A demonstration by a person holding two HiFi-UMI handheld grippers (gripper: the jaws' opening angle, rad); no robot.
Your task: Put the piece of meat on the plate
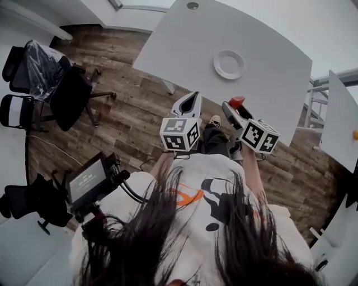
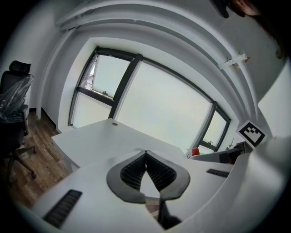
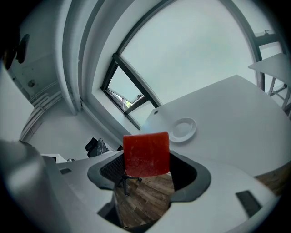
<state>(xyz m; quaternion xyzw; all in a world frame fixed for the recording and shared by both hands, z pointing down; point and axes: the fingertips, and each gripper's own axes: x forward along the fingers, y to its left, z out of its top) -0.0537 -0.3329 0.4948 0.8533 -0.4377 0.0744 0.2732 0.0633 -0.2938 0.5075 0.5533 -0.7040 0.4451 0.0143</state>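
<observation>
The floor (image 1: 128,111) is brown wood planking with a streaky grain. A big white table (image 1: 184,50) stands on it, its top smooth and matte with rounded corners and a small round cap (image 1: 192,5) set near the far edge. Behind the table, a wide window (image 2: 159,104) in dark frames fills the wall.

A person (image 1: 201,206) stands at the near side of the table, with long dark hair and a white shirt printed in orange and black. At the left are two black office chairs. One (image 1: 39,64) is wrapped in crinkled clear plastic, and the other (image 1: 70,98) stands on a star base. A small flat screen (image 1: 88,180) on a black mount sits lower left.

The left gripper (image 1: 194,96) is white plastic with a marker cube. Its ribbed black pads (image 2: 134,172) bow outward and meet at the tips, with nothing between them.

The right gripper (image 1: 234,107) is built the same way. It pinches the piece of meat (image 3: 146,154) between its pads.

The plate (image 1: 229,65) is small, round, white and glossy with a raised rim. It lies flat on the table, on the right half.

The piece of meat is a red, squarish slab with a slightly grainy face. It is held in the air near the table's near edge, clearly apart from the plate.
</observation>
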